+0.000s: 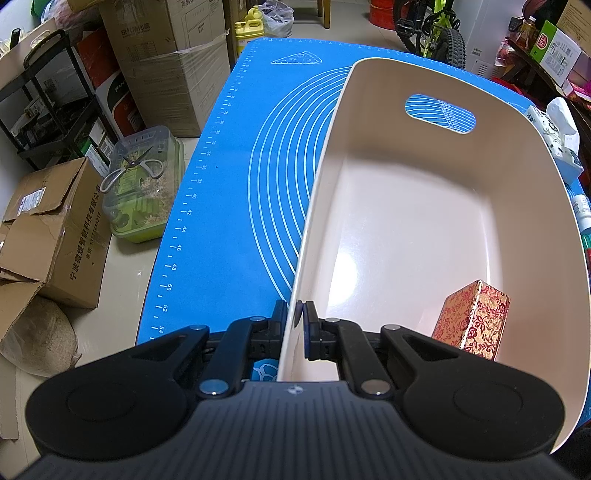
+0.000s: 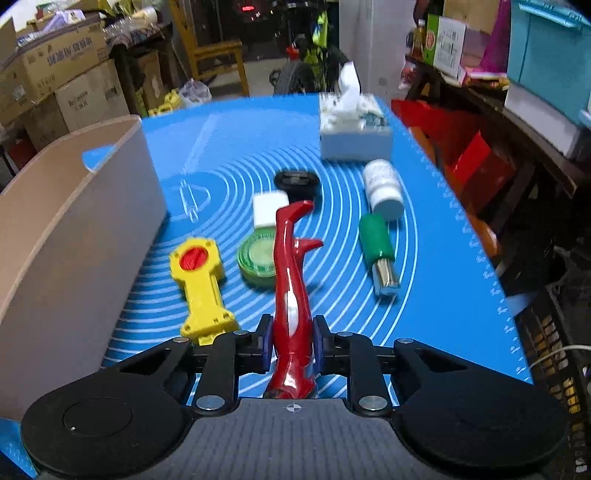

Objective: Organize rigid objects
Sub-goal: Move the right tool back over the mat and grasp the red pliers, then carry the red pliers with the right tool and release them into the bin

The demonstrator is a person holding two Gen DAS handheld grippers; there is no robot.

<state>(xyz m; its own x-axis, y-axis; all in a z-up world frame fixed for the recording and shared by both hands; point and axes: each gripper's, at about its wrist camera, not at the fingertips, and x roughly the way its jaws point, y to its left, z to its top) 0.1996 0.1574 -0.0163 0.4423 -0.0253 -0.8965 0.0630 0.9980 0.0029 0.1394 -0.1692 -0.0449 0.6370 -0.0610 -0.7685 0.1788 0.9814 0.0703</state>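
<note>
The right gripper [image 2: 291, 341] is clamped on a shiny red toy figure [image 2: 291, 288] with white patches, held above the blue mat [image 2: 443, 280]. The left gripper [image 1: 295, 325] pinches the white bin's [image 1: 524, 147] wall.

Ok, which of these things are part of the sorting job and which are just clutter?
Job: bin, held at its rim by left gripper; patterned box inside; red toy in right gripper; yellow toy; green tin; white bottle.

Lying about: cardboard boxes; bicycle.
</note>
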